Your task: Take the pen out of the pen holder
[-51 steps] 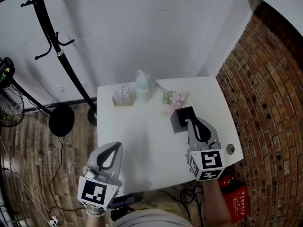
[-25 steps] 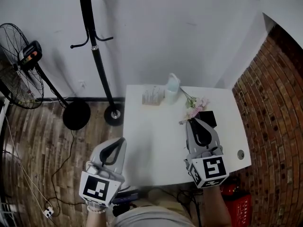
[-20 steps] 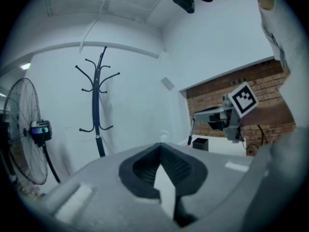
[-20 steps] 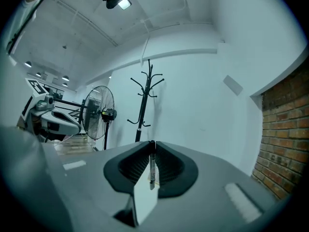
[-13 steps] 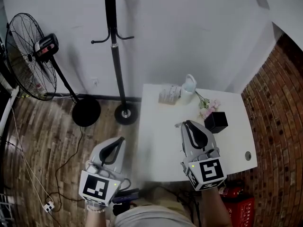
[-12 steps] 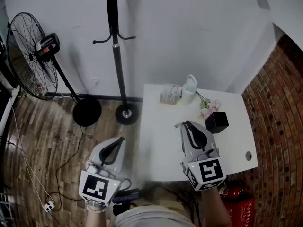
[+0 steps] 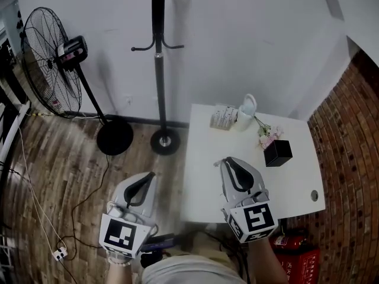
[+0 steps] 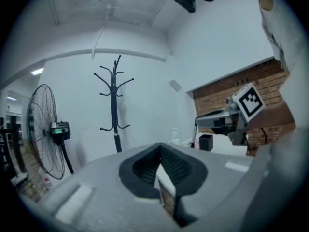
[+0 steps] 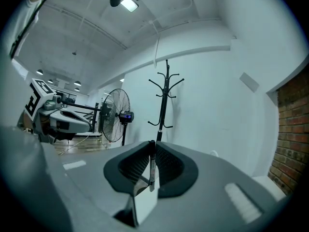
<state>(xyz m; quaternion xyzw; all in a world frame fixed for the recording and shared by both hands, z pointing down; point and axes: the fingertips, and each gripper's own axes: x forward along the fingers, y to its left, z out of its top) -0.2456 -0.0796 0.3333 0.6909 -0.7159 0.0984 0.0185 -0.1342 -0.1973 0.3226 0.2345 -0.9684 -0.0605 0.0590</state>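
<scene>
Head view: our right tongs (image 7: 228, 163) hang over the bench (image 7: 204, 158), with the black pen holder (image 7: 277, 153) ahead and to their right, clear of them. Our left tongs (image 7: 146, 177) sit off the bench's left edge, much farther away.

Left gripper view: jaws together, nothing between them.

Right gripper view: the pen (image 9: 151, 164) stands upright, clamped between the jaws. We judge it's out of the holder.

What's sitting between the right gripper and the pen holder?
Nothing: the head view shows only bare table between the right gripper, shut on the pen, and the pen holder.
</scene>
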